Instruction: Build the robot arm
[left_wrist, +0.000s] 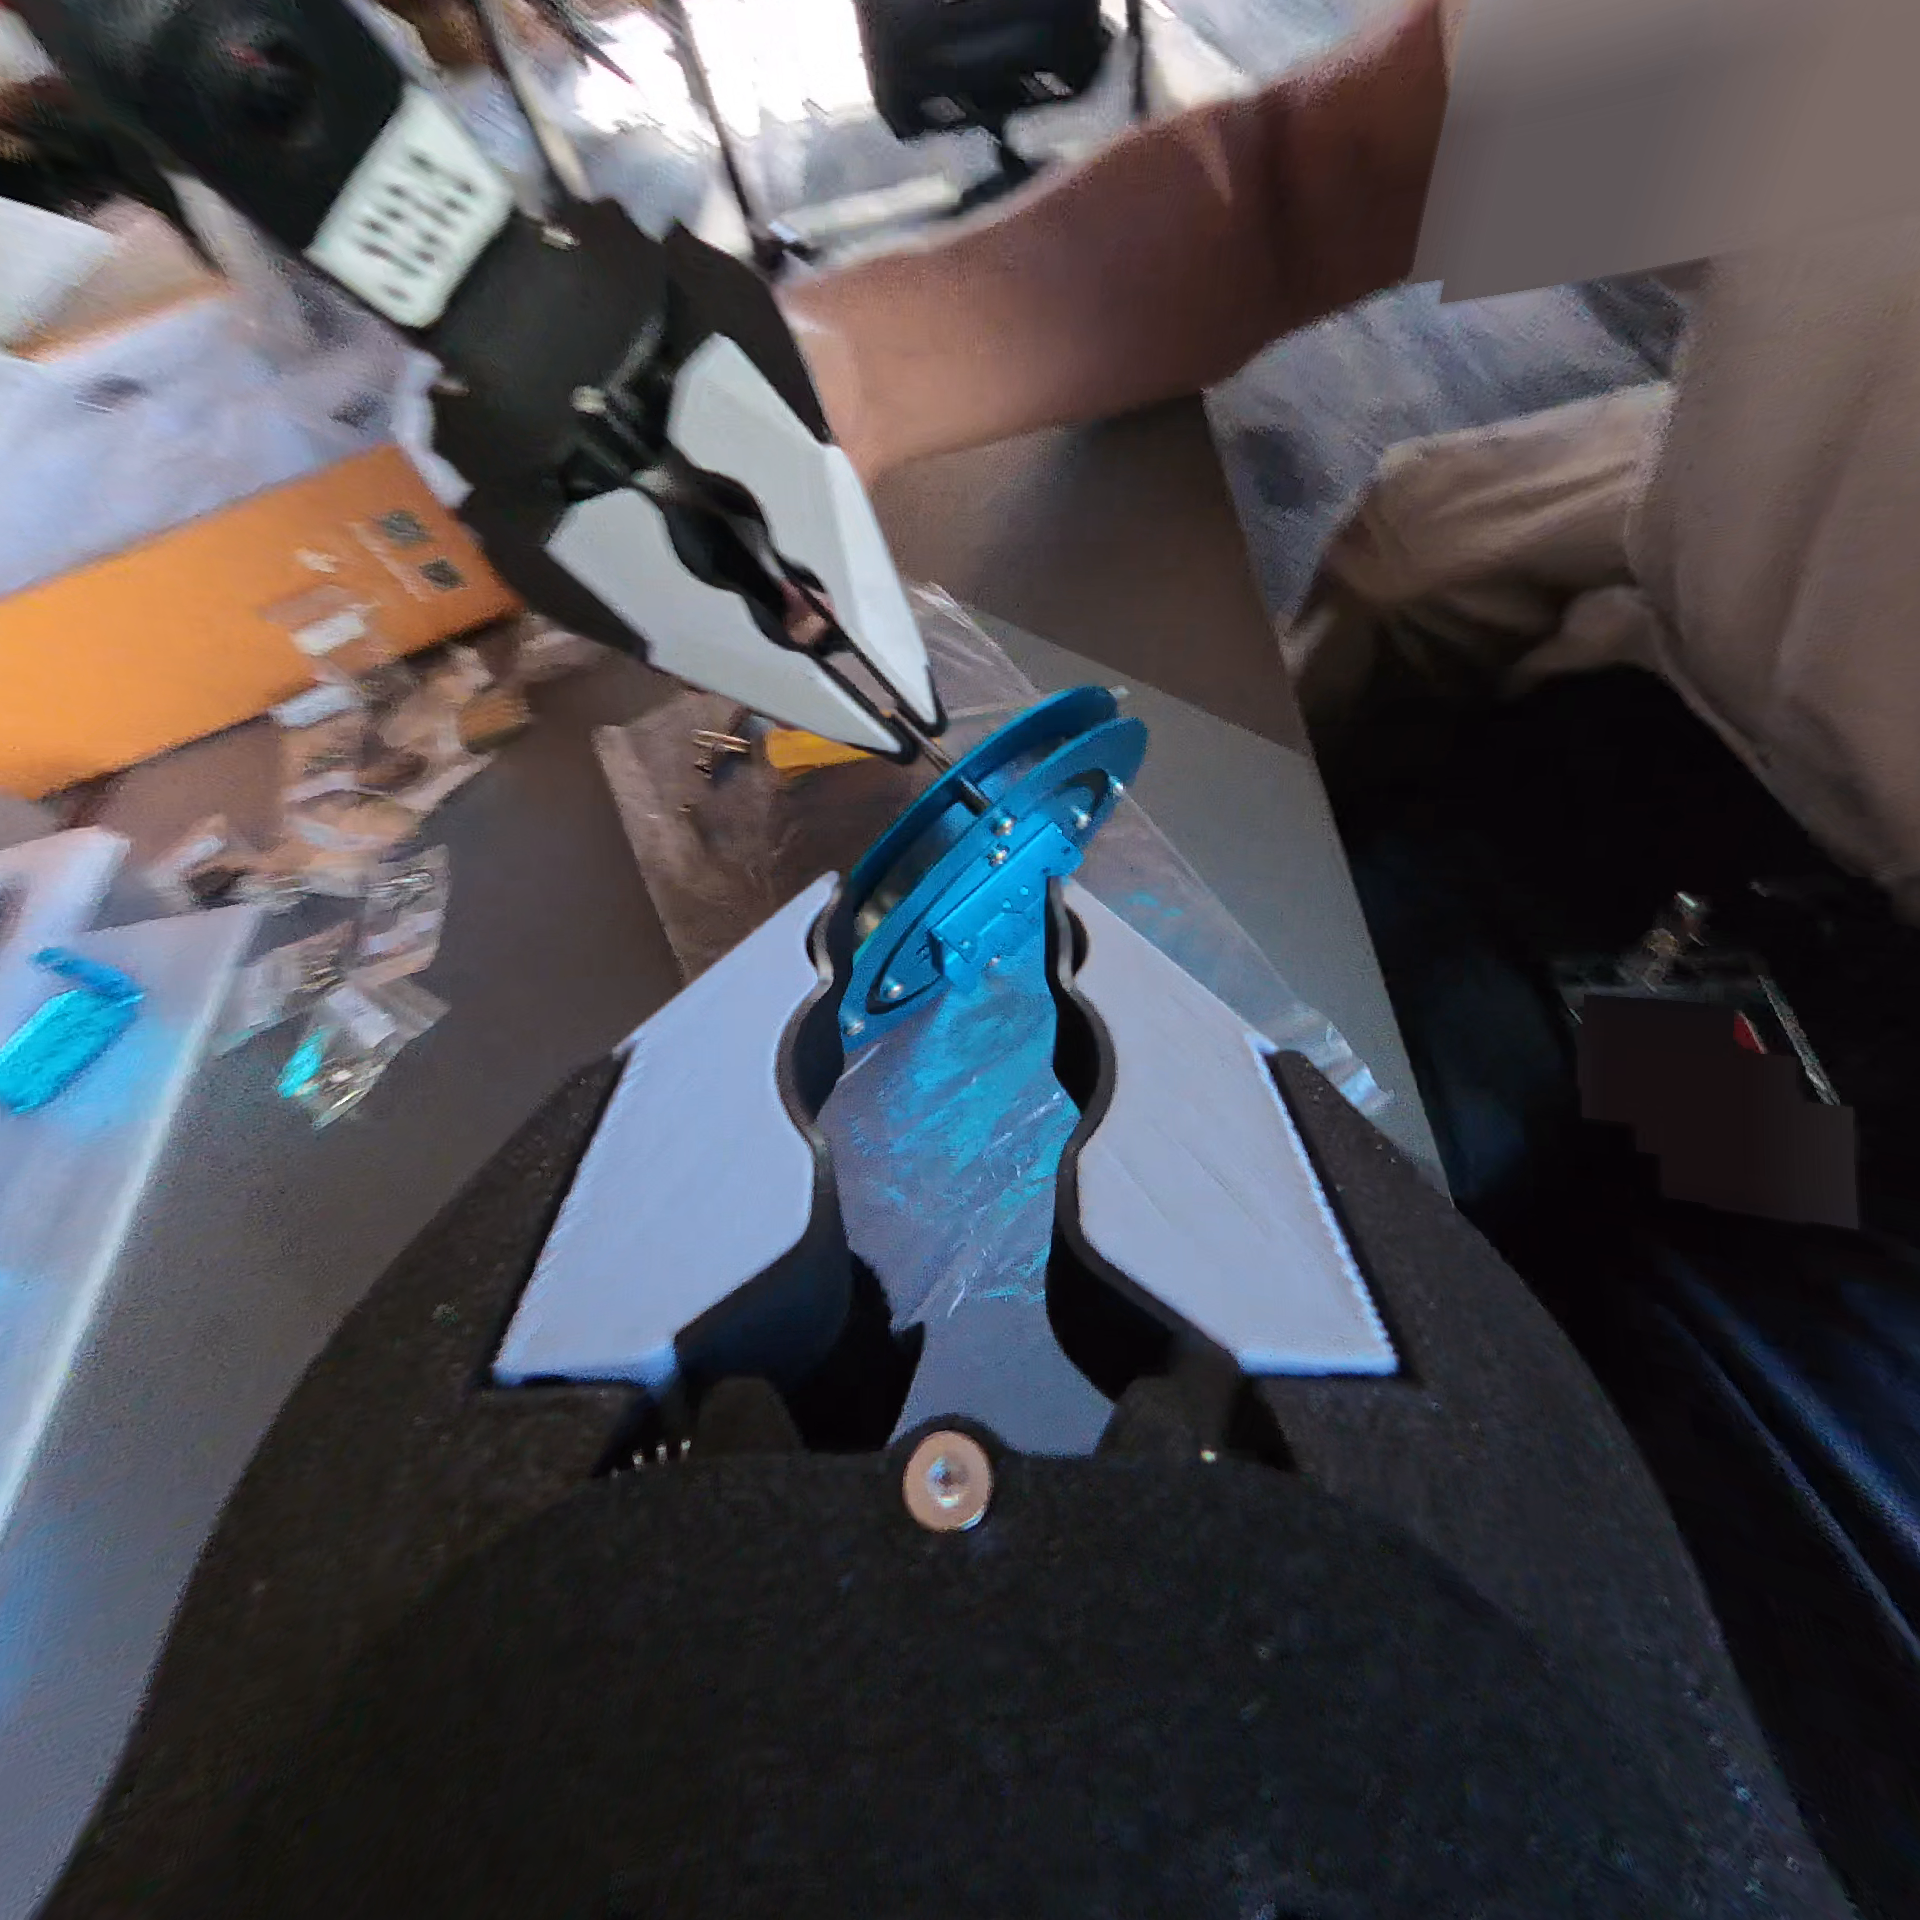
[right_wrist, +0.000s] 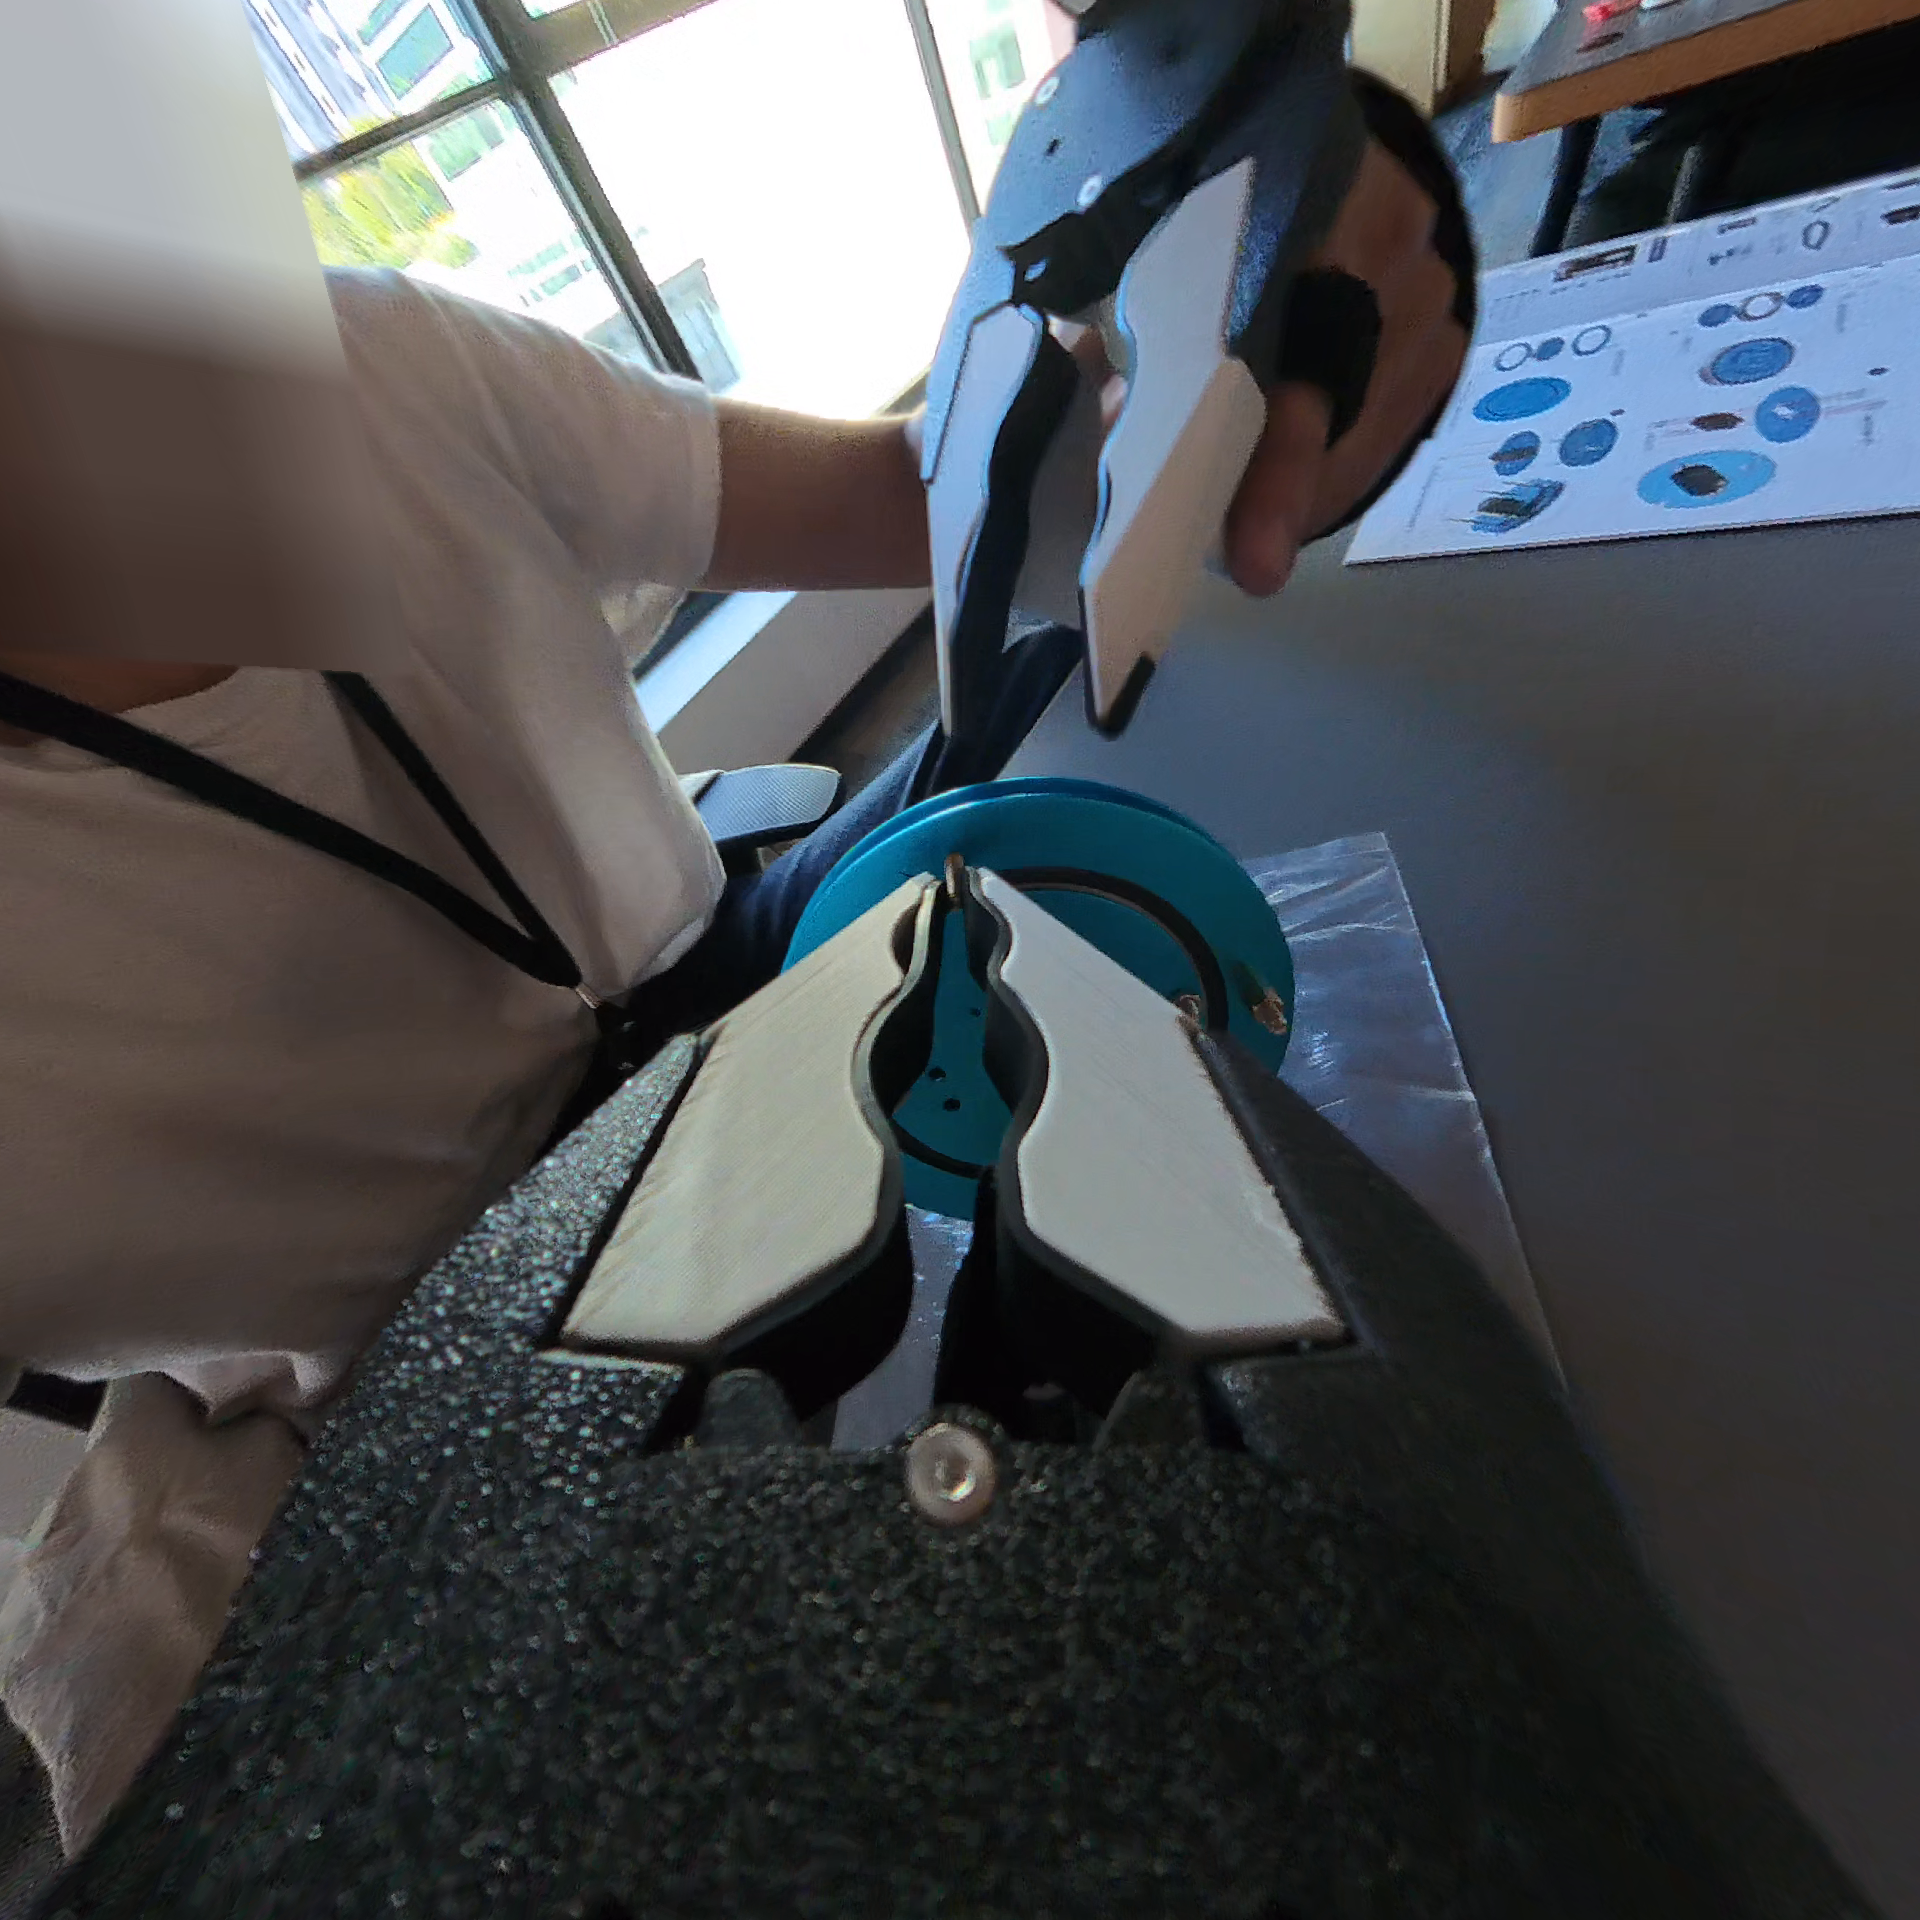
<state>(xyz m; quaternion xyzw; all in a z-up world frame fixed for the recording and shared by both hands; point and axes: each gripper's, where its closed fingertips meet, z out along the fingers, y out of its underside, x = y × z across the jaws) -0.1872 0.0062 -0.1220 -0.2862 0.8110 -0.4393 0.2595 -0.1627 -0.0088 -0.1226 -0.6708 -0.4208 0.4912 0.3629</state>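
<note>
A round blue anodised metal assembly (left_wrist: 987, 883) sits tilted on edge over a clear plastic bag (right_wrist: 1371, 997) spread on the grey desk (right_wrist: 1610, 831). It is built of two flat blue discs stacked with a narrow gap between them, like a pulley. In the right wrist view, the face turned toward the right hand-held gripper (right_wrist: 961, 883) carries a dark ring groove and a couple of small brass-coloured pins near the rim. From the left wrist view a small rectangular blue block with silver screw heads is bolted across the face.

The right hand-held gripper has its white fingers drawn together on a thin dark metal pin (right_wrist: 954, 878), whose tip meets the upper part of the disc face. The left hand-held gripper (right_wrist: 1023, 686) hangs above the assembly with its fingers spread apart and nothing between them; in its own view the blue assembly lies just past the fingertips, with the plastic bag showing through the gap.

A person in a white short-sleeved shirt (right_wrist: 343, 831) with a black lanyard sits close by the desk edge. Farther along the desk lies a printed sheet with blue part drawings (right_wrist: 1662, 384). On the other side are an orange flat box (left_wrist: 208, 603) and small clear packets of hardware (left_wrist: 353, 914).
</note>
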